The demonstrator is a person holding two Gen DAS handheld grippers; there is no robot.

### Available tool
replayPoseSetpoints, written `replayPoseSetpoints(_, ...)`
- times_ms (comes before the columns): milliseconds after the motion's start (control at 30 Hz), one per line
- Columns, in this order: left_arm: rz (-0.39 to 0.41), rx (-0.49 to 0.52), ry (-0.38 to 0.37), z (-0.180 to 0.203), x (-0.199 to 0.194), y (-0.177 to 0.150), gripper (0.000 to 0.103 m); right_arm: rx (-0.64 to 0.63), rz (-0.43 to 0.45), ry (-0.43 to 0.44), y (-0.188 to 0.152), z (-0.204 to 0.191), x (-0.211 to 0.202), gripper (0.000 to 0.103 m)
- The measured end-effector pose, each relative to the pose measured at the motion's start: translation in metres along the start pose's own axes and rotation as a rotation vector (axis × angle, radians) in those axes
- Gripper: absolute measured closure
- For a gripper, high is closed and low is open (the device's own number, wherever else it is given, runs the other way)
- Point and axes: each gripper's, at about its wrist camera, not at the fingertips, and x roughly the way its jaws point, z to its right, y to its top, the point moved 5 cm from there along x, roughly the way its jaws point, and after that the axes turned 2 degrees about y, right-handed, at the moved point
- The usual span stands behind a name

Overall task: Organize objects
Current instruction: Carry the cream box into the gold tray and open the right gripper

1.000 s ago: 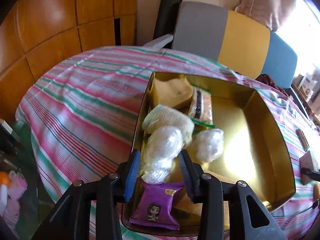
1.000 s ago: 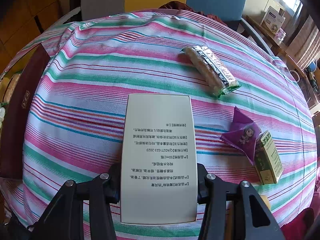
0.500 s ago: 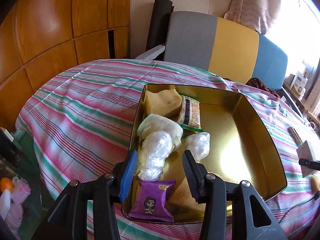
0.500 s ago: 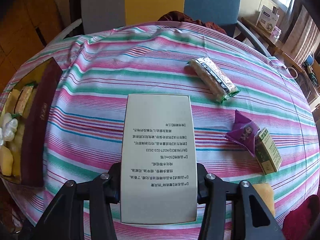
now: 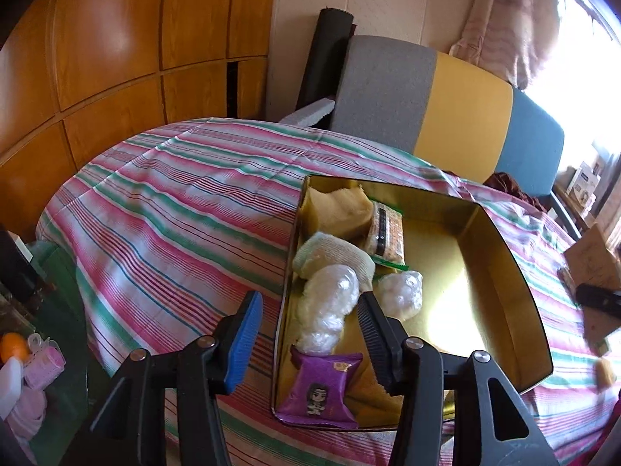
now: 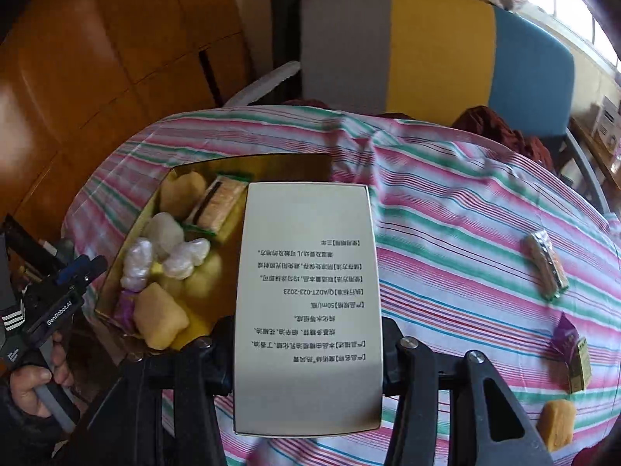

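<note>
A gold tin (image 5: 500, 248) sits on a round table under a striped cloth (image 5: 174, 209), and it is already part filled along its left side. From the left wrist view, a yellow sponge (image 5: 337, 209) lies in the far corner with a wrapped cracker bar (image 5: 384, 229) just beside it; nearer are a pale cloth bundle (image 5: 333, 250), two clear plastic-wrapped lumps (image 5: 330, 303), and a purple snack packet (image 5: 322, 392) against the near wall. The left gripper (image 5: 308, 334) hovers over that near end with its jaws released; they have just been opening, and the longer plastic lump shows in the gap without either pad pressing on it. The right gripper (image 6: 308, 353) is clamped on a white box (image 6: 306, 303) printed with small text, held upright above the cloth at the tin's right edge, so that it hides part of the tin. From the right wrist view, more things lie loose on the cloth well apart from the tin: a foil-wrapped bar (image 6: 545, 264), another purple packet (image 6: 564, 339) touching a small green carton (image 6: 580, 361), and what looks like another yellow sponge (image 6: 557, 423), though blur makes that uncertain. A hand (image 6: 31, 380) grips the left gripper's handle at the lower left.
</note>
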Motion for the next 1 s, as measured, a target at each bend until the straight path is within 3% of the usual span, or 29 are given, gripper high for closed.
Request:
replayPoseSetpoints(267, -0.012, -0.021, -0.003, -0.011, 0.001, -0.004, 0.050, -0.018, -0.168, 0.034, -0.005, -0.049, 0.079, 0.052)
replayPoseSetpoints(400, -0.019, -0.048, 0.000, -0.019, 0.003, -0.006, 0.043, 0.020, -0.226, 0.079, -0.016, -0.054, 0.102, 0.051)
replayPoseSetpoints(500, -0.020, -0.060, 0.004, -0.024, 0.005, -0.007, 0.043, 0.015, -0.221, 0.093, -0.019, -0.055, 0.101, 0.039)
replayPoseSetpoints(633, -0.032, -0.073, -0.001, -0.027, 0.009, -0.009, 0.043, 0.033, -0.180, 0.100, -0.018, -0.054, 0.093, 0.039)
replayPoseSetpoints(1000, -0.018, -0.040, -0.002, -0.020, 0.003, -0.007, 0.040, 0.083, -0.172, 0.177, -0.015, -0.075, 0.112, 0.040)
